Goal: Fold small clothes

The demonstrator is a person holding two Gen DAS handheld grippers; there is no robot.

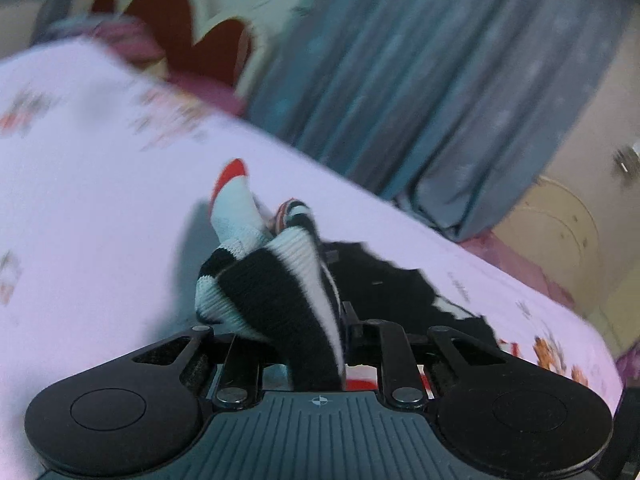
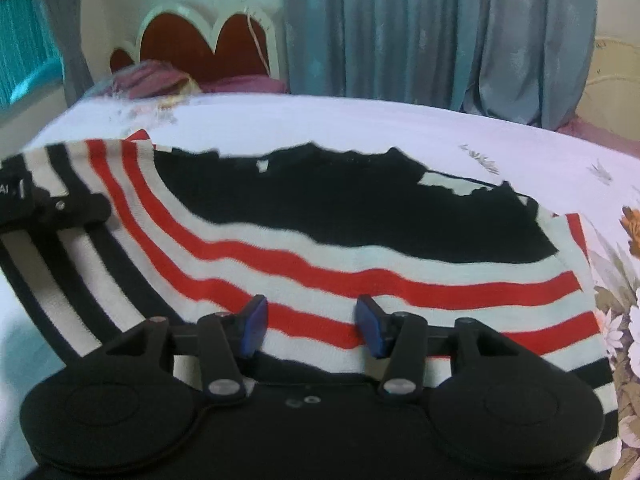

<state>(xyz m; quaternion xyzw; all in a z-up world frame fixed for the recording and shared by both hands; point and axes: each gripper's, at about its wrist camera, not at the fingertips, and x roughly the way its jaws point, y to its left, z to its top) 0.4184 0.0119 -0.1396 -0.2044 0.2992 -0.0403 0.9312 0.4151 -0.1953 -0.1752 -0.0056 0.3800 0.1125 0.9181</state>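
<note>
Lying on bed [image 2: 360, 120], striped knit top [image 2: 280, 264]: soft, light, floppy, likely stretching and sagging when lifted. Left claw [image 1: 304, 336] clamped on bunched black-white fold, raised off sheet; fabric hides pads. Right claw [image 2: 312, 326] apart, blue fingertips [image 2: 254, 328] straddling red-white hem at 6 o'clock, no pinch. Judgement: best hold at hem or side edge, both layers together. Curtain [image 2: 440, 32] at 12 o'clock, beyond bed.

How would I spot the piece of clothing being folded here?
Look at the bed with the pale floral sheet, in front of the grey curtain. Spread flat on it lies a knitted sweater: the only garment there, black in the middle with red, white and black stripes.
</note>
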